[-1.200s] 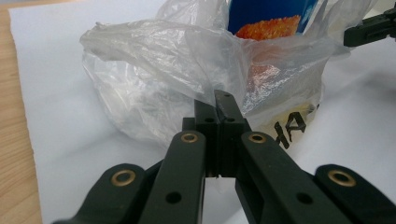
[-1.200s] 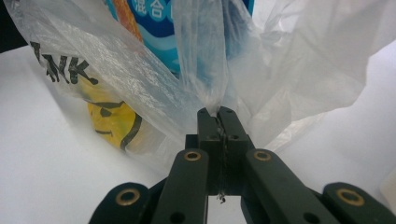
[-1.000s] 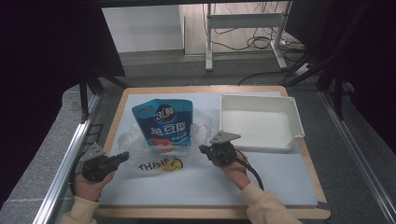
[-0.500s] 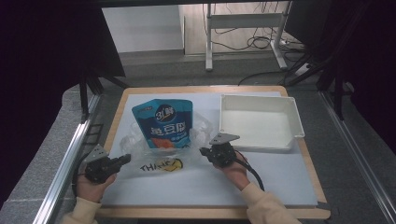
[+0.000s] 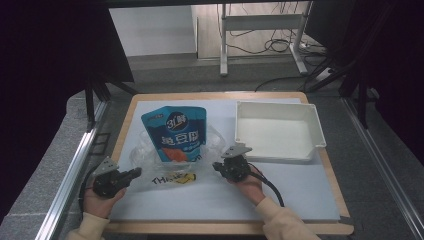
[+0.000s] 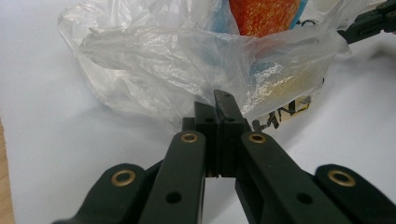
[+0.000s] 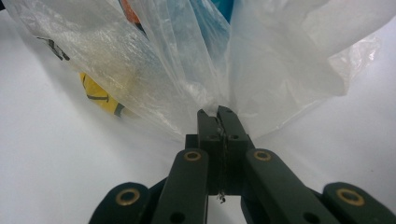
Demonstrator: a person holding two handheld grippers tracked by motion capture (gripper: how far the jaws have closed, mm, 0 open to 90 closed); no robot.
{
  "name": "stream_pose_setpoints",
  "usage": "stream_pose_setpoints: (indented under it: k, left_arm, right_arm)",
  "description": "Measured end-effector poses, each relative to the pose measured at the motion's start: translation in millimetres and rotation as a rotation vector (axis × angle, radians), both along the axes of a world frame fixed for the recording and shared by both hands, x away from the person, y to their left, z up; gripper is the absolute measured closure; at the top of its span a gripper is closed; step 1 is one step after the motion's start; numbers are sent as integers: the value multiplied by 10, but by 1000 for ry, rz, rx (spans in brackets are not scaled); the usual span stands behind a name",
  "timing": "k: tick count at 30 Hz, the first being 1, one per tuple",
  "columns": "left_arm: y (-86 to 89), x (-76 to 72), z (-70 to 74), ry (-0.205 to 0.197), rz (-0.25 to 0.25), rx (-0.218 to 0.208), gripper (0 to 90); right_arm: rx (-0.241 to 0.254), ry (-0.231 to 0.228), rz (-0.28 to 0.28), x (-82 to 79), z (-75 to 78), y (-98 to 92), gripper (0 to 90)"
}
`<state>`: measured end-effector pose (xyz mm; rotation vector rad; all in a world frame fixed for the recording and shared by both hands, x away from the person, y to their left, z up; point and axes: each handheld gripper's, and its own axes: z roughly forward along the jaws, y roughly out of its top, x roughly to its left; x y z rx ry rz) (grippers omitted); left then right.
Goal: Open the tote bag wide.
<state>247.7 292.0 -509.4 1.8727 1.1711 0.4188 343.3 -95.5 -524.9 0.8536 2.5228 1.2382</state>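
Clear plastic bag pinched at both edges

Thin film is bunching in both my grips: my left gripper (image 5: 134, 173) is clamping the near left edge of the plastic bag (image 5: 142, 152), and my right gripper (image 5: 218, 165) is pinching its right edge, jaws closed on film. Bag is lying mid-table on the white mat (image 5: 300, 190). Beyond, the blue snack pouch (image 5: 175, 133) is sitting only partly inside the bag mouth. Judging: bagging roughly halfway; pouch not yet fully in. White tray (image 5: 278, 131) farther right.
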Motion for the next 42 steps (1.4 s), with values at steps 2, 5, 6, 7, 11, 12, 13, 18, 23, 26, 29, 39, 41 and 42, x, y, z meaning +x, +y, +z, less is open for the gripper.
stream_pose_setpoints:
  k: [2, 5, 6, 7, 11, 12, 13, 18, 23, 26, 29, 39, 41, 42]
  left_arm:
    - [-6, 4, -12, 2, -1, 2, 900]
    - [-10, 14, -37, 12, -2, 7, 900]
    - [-10, 16, -44, 14, -2, 7, 900]
    - [-10, 17, -55, 16, -2, 10, 900]
    - [-13, 22, -81, 24, -3, 16, 900]
    - [-15, 23, -86, 24, -4, 16, 900]
    - [-18, 24, -91, 27, -5, 18, 900]
    - [-34, 24, -123, 35, -9, 26, 900]
    - [-60, 24, -158, 45, -14, 38, 900]
    - [-81, 24, -168, 47, -20, 44, 900]
    - [-106, 23, -182, 51, -24, 55, 900]
    - [-132, 22, -229, 63, -25, 62, 900]
    - [-125, 25, -239, 66, -24, 59, 900]
    - [-120, 25, -239, 67, -23, 58, 900]
  right_arm:
    - [-1, 7, -3, -2, -4, -2, 887]
    - [-3, 3, -2, 4, -15, -7, 887]
    - [-5, 5, -2, 5, -20, -8, 887]
    - [-4, 6, -2, 5, -24, -8, 887]
    - [-16, 15, -1, 4, -50, -8, 887]
    - [-16, 15, -1, 4, -50, -8, 887]
    - [-19, 22, -3, 1, -63, -6, 887]
    - [-28, 27, 2, -7, -92, 1, 887]
    - [-33, 32, 4, -21, -110, -9, 887]
    - [-36, 42, -1, -33, -132, -26, 886]
    - [-38, 41, -2, -37, -129, -38, 887]
    - [-35, 42, -2, -40, -130, -46, 886]
    - [-36, 41, -2, -41, -131, -46, 887]
    - [-36, 41, -2, -41, -131, -46, 887]
